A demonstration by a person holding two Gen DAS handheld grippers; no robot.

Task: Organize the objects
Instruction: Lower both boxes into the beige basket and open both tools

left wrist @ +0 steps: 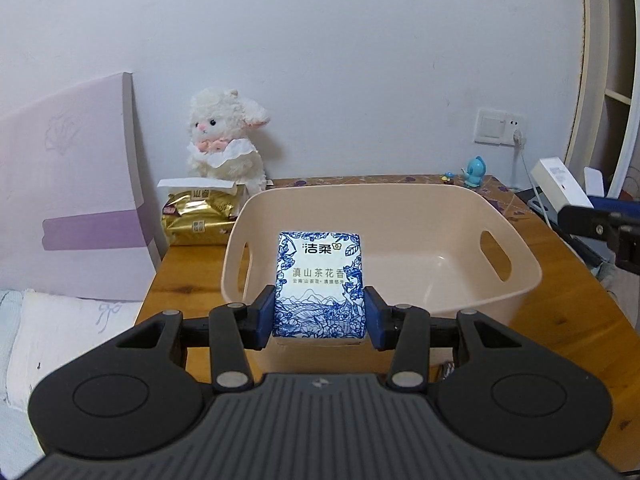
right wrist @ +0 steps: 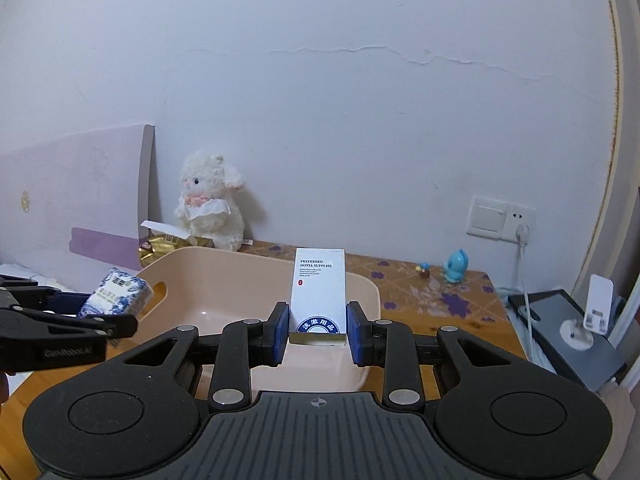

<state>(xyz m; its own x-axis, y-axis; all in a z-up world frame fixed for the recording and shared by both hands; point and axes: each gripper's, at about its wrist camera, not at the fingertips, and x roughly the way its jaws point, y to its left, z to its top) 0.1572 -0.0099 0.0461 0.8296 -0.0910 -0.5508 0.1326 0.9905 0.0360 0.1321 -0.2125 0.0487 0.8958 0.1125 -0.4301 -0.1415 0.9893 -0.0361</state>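
My left gripper [left wrist: 319,312] is shut on a blue-and-white tissue pack [left wrist: 320,280] and holds it over the near rim of a beige plastic basket [left wrist: 516,268]. The pack [right wrist: 116,294] and the left gripper [right wrist: 80,320] also show in the right wrist view, at the basket's left end. My right gripper [right wrist: 318,330] is shut on a white hotel supplies box [right wrist: 318,292], held upright above the near rim of the basket [right wrist: 224,280]. The basket's inside looks empty where it shows.
A white plush lamb [left wrist: 226,136] and a gold tissue pack [left wrist: 198,216] stand at the back left of the wooden table [left wrist: 560,292]. A small blue figure [left wrist: 475,172] sits at the back right, below a wall socket [left wrist: 500,126]. A lilac headboard [left wrist: 68,184] stands to the left.
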